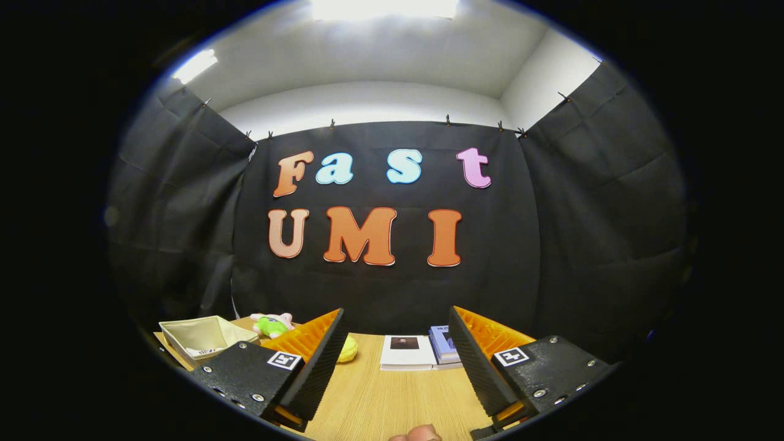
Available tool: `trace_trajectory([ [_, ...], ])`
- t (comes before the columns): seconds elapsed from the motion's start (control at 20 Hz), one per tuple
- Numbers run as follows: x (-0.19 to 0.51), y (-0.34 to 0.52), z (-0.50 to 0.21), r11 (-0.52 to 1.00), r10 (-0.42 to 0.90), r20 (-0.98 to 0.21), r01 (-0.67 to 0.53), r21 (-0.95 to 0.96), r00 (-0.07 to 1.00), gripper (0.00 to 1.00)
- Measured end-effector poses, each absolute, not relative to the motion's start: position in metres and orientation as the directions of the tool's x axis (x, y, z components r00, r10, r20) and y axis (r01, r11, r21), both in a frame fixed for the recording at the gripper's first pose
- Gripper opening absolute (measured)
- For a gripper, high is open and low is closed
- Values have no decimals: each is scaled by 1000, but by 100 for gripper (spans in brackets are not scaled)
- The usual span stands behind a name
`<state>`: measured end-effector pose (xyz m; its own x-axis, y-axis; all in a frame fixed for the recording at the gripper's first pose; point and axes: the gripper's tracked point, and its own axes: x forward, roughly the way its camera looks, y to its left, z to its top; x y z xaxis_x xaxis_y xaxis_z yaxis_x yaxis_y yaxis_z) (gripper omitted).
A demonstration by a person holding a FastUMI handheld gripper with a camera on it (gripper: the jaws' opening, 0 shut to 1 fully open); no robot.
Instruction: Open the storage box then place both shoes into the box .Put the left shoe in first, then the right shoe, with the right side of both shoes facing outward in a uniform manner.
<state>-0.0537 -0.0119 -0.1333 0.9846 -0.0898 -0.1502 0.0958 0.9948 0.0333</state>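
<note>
My gripper [397, 321] is held level above a wooden table [380, 398], pointing at the booth's back wall. Its two fingers [321, 355] stand wide apart with nothing between them, so it is open. A fingertip of a person's hand [416, 433] shows at the near edge of the table, below the gap between the fingers. An open cream fabric box [205, 337] sits on the table's far left corner, beyond the left finger.
A white book [407, 352] and a blue book [442, 343] lie at the table's far edge, beyond the fingers. A pink and green plush toy [272, 324] lies beside the cream box. A yellow soft object [348, 349] peeks from behind the left finger.
</note>
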Motion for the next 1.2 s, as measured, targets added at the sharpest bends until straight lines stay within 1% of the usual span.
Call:
trace_trajectory([
  [0.2,-53,-9,-133,994,-80,-163,91,61,983,98],
  [0.6,-55,-6,-127,995,-66,-148,76,63,987,98],
  [0.8,-58,-9,-118,994,-77,-110,85,68,991,98],
  [1.2,-63,-1,-114,996,-55,-116,62,62,992,98],
])
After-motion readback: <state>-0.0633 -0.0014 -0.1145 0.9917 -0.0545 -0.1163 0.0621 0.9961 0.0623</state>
